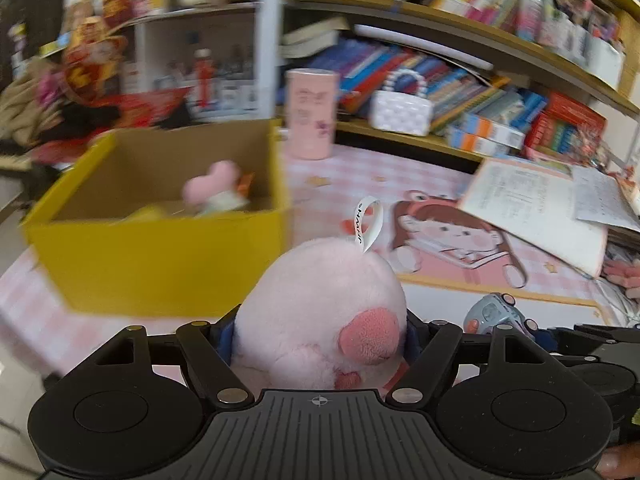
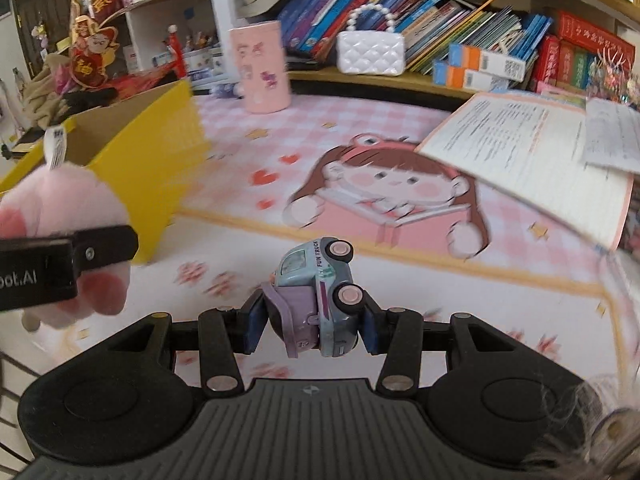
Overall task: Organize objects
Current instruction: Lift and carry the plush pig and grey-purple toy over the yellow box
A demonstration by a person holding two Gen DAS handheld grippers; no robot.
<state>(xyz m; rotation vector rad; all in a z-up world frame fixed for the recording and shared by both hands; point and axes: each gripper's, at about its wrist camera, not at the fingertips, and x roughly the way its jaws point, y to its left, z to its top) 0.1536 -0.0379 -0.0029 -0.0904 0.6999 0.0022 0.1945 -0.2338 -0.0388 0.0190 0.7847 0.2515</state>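
Between the left gripper's (image 1: 320, 344) pads sits a pink plush (image 1: 316, 312), squeezed at its sides so it rides clear of the mat (image 2: 400, 264); alongside, the right gripper (image 2: 312, 320) clamps narrow on a toy truck (image 2: 320, 296), tipped on its side; ahead to the left waits the yellow box (image 1: 160, 264), toys already inside, likely where both go; beyond, a pink tin (image 1: 310, 114) and bookshelves (image 1: 440, 32).
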